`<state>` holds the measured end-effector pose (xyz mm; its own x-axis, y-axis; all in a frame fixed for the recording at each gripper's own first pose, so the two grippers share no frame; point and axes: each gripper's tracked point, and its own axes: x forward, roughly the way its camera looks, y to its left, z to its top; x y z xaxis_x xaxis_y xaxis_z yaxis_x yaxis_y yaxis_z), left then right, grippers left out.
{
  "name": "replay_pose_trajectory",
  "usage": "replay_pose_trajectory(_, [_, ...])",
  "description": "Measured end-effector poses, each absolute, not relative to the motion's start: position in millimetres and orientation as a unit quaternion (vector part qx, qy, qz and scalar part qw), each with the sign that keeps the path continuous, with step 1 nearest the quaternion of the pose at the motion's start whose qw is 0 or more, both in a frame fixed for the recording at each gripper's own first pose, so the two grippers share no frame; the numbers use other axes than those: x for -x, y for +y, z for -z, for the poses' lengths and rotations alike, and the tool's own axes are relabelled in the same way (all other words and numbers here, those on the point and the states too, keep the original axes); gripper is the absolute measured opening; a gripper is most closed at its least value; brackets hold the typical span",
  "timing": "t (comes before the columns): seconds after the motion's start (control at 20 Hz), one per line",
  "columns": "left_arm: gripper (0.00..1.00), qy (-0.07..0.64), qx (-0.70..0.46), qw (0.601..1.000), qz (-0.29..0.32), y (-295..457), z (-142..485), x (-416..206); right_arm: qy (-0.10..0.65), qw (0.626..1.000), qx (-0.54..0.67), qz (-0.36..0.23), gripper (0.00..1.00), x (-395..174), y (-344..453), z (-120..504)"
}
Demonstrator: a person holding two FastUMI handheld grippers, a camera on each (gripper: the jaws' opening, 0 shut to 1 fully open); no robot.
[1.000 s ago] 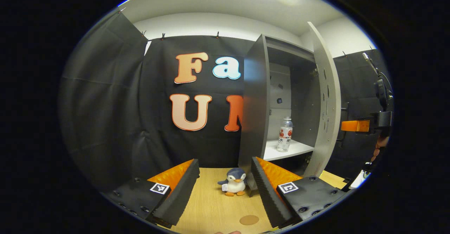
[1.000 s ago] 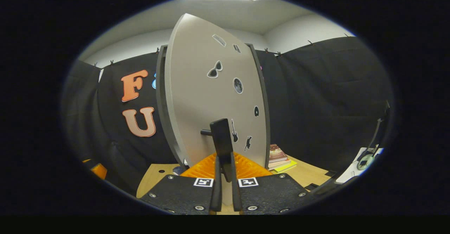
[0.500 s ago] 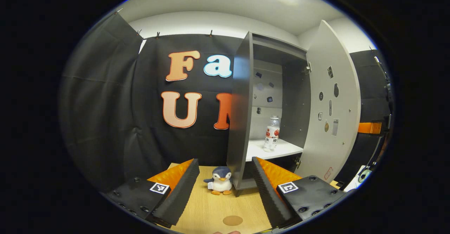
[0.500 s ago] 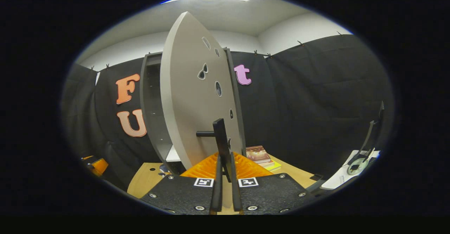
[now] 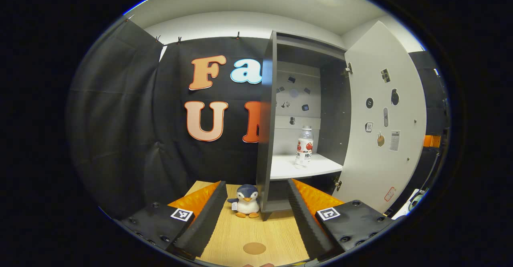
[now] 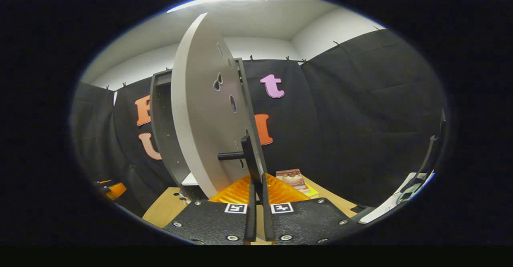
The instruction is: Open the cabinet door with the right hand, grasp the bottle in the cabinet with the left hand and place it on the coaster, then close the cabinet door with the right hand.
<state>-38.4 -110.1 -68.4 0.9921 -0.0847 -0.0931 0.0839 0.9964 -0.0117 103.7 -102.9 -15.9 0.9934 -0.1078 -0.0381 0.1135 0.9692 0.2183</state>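
Swung wider than a moment ago: cabinet door (image 5: 380, 122), pulled by right gripper (image 6: 258, 203) pinched on handle (image 6: 248, 158). Bottle (image 5: 304, 146) upright on shelf (image 5: 298, 167), at one o'clock from wide-open left gripper (image 5: 254, 209). Coaster (image 5: 254, 248) at six.

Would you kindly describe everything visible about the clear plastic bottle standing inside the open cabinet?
The clear plastic bottle stands upright on the cabinet's white shelf, toward its right side near the dark grey inner wall. It has a pale cap and a white label with red artwork around its lower body. It looks transparent; whether it holds liquid is unclear. Only the shelf touches it. The open left gripper sits well short of it, and the light grey door is swung wide open.
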Motion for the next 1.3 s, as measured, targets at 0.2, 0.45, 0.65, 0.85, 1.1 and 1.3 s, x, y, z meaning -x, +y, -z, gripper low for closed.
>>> replay_pose_trajectory(0.2, [0.94,0.048,0.001,0.998,0.034,-128.5,71.1,40.1,0.009,0.995,-0.102,0.021,0.12,-103.3,-113.4,15.1])
replay_pose_trajectory(0.45, [0.96,0.051,-0.001,0.998,0.033,-151.0,73.4,42.5,0.005,0.995,-0.102,-0.007,0.12,-103.5,-123.5,17.2])
replay_pose_trajectory(0.65, [0.96,0.056,-0.004,0.998,0.032,-163.0,76.2,44.8,0.004,0.995,-0.099,-0.020,0.12,-104.3,-128.7,17.6])
replay_pose_trajectory(0.85, [0.96,0.052,-0.003,0.998,0.036,-169.9,74.9,42.6,0.007,0.993,-0.112,-0.026,0.14,-101.8,-128.4,18.4])
replay_pose_trajectory(1.1, [0.96,0.045,-0.009,0.998,0.052,-185.3,74.5,23.1,-0.017,0.994,-0.107,0.013,0.08,-81.6,-133.3,10.2])
replay_pose_trajectory(1.3, [0.99,0.040,-0.008,0.996,0.077,-205.2,76.6,-9.4,-0.056,0.993,-0.097,0.034,0.19,-70.0,-128.6,-6.5])
